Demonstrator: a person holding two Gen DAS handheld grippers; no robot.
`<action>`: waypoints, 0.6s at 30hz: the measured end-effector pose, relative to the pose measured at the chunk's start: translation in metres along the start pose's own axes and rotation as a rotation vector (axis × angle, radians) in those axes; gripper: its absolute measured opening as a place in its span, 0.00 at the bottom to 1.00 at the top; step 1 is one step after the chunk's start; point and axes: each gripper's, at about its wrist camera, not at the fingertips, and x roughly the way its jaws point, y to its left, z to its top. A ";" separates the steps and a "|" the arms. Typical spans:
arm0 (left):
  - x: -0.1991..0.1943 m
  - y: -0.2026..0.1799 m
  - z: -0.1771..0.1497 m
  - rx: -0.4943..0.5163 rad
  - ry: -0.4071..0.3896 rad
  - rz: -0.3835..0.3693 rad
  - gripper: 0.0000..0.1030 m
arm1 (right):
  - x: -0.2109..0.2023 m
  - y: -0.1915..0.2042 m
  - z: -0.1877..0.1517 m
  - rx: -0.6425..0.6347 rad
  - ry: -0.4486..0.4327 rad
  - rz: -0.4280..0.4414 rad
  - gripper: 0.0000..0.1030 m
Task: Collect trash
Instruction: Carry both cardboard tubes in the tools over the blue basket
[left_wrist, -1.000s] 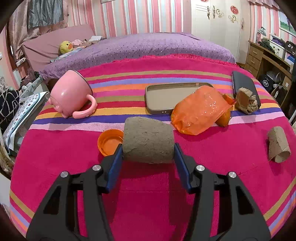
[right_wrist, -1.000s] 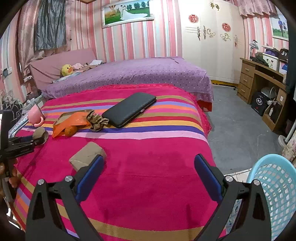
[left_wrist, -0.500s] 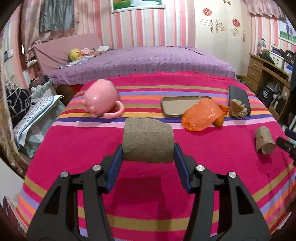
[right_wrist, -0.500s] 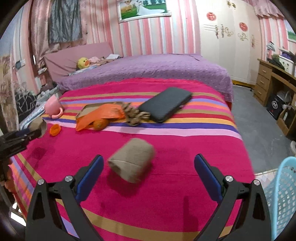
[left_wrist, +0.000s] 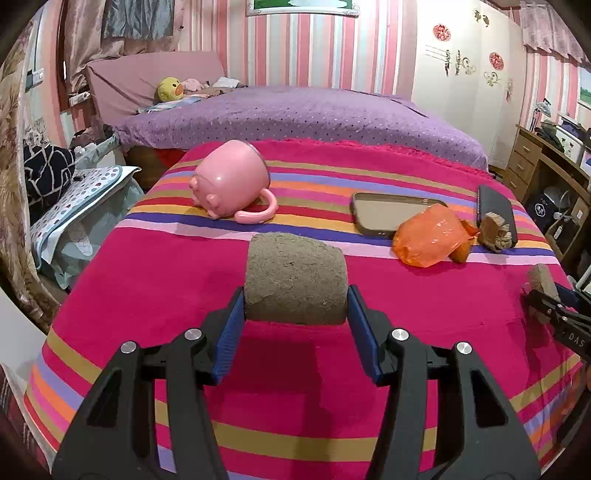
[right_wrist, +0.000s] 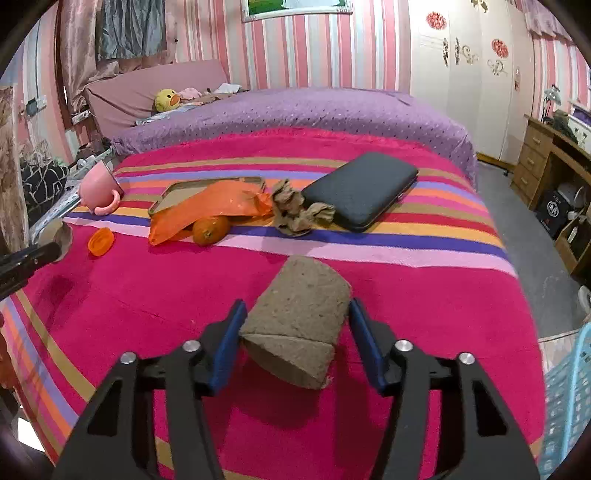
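Fingers of the left gripper clamp a cardboard roll, held above the striped blanket. Right gripper has just been closing w/ a second cardboard roll between its pads, low over that blanket, near the blue basket at its edge.

A bed covered in a bright pink blanket with coloured stripes carries a glossy pink pig-shaped mug lying on its side, a phone in a dark-rimmed case lying flat, and a flat black zip case towards the far right. Beyond it a purple dotted bedspread stretches back to a yellow plush duck near the mauve headboard. A brown wooden desk with drawers stands against the striped pink wall on the right.
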 end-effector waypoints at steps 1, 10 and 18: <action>-0.001 -0.002 0.000 0.000 -0.002 -0.001 0.51 | -0.004 -0.003 0.000 0.004 -0.009 0.004 0.53; -0.022 -0.034 0.005 -0.004 -0.048 -0.033 0.51 | -0.048 -0.041 0.001 -0.012 -0.073 -0.004 0.53; -0.038 -0.093 0.000 0.084 -0.086 -0.088 0.51 | -0.091 -0.096 -0.009 0.033 -0.118 -0.030 0.53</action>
